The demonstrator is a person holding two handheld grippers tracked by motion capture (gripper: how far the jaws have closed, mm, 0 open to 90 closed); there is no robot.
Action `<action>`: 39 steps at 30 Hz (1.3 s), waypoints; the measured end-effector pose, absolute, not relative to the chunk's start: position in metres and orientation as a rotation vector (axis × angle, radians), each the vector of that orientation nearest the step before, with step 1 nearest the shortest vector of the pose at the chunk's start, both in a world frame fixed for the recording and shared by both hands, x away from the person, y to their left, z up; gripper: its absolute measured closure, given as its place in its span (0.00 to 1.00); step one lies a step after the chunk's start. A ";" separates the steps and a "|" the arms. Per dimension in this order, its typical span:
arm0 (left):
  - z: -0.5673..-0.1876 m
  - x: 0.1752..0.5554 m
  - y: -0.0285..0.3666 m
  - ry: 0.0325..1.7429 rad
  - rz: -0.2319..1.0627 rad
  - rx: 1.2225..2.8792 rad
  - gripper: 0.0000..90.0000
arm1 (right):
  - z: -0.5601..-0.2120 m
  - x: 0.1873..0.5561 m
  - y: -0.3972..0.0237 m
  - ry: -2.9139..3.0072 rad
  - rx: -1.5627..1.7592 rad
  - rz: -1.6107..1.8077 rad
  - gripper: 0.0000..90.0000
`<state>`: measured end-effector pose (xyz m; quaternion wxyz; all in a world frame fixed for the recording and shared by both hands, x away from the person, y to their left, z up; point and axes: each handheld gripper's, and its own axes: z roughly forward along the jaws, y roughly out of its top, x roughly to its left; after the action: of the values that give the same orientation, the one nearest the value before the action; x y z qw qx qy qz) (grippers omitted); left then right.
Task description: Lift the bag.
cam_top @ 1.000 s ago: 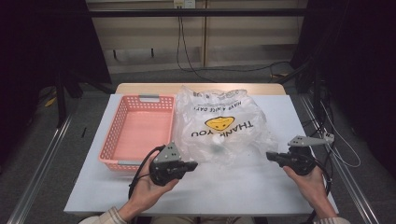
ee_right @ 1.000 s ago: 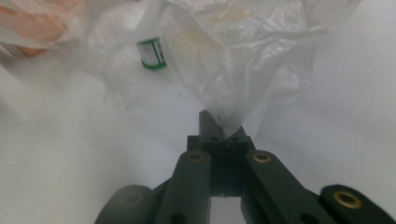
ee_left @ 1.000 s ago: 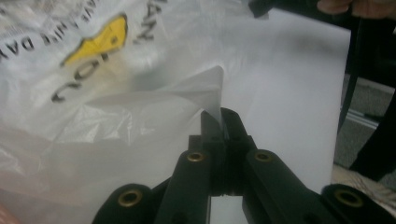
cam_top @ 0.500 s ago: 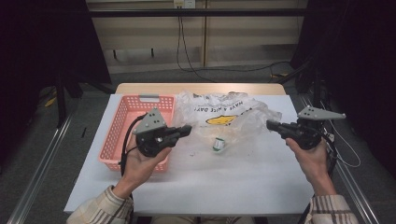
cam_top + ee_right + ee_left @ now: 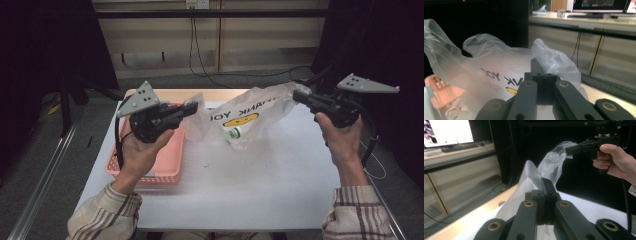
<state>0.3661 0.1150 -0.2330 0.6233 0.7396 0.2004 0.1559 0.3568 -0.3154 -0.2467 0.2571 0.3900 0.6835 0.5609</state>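
The left gripper (image 5: 194,107) and right gripper (image 5: 297,94) each pinch an end of the plastic bag (image 5: 243,117), which hangs stretched between them (a small bottle (image 5: 233,133) inside), above the table (image 5: 260,190); a pink basket (image 5: 167,162) sits below the left gripper.

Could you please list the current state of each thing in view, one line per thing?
Plastic bag: lifted off the table, stretched between both grippers.
Left hand-held gripper: shut on the bag's edge.
Right hand-held gripper: shut on the bag's other edge.
Small bottle: inside the bag.
Pink basket: resting on the table.
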 end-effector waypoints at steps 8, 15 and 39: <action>-0.194 0.378 0.119 0.480 0.413 1.616 1.00 | -0.211 0.365 -0.312 1.768 0.997 1.595 1.00; -0.169 0.381 0.122 0.463 0.438 1.587 1.00 | -0.185 0.370 -0.315 1.717 0.967 1.603 1.00; -0.222 0.426 0.115 0.622 0.449 1.712 1.00 | -0.228 0.408 -0.330 1.770 1.141 1.474 1.00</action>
<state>0.4262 0.1154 -0.2219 0.5916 0.7358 0.2673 0.1928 0.4083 -0.3299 -0.2281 0.2813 0.4260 0.6607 0.5503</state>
